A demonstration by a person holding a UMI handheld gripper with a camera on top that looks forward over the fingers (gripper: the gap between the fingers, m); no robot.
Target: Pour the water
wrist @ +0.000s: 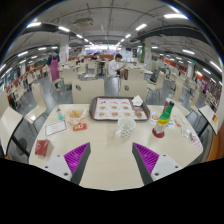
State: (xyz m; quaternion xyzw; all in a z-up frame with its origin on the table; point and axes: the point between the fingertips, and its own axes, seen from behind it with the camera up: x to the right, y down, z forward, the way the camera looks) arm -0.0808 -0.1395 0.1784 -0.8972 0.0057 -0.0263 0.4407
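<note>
Fingers (77,160) of the gripper (113,163) stand wide apart over the near part of a pale table (105,150), with nothing between them; the purple pads face each other across bare tabletop. Both tips are off every object.

At 12 o'clock from the gripper, well beyond the fingertips, a clear glass (124,128) stands upright on the table; whether it holds water cannot be told. Just behind it lies a dark baking tray (119,107) with pale round items on it. At about 1 o'clock, near the table's right side, a bottle with a green top (166,113) stands beside a small red cup-like thing (158,131), the 2 close together. Further toward 2 o'clock a dark holder with small items (192,124) sits by the table's right end.

At 11 o'clock a small orange and red packet (78,127) lies flat, with a paper sheet (56,128) just left of it and a yellowish item (73,115) behind. At 9 o'clock a red box (42,148) rests near the left margin of the table.

Beyond the table is a wide room of desks under ceiling strip lights, and a person (116,65) sits at a far desk around 12 o'clock.
</note>
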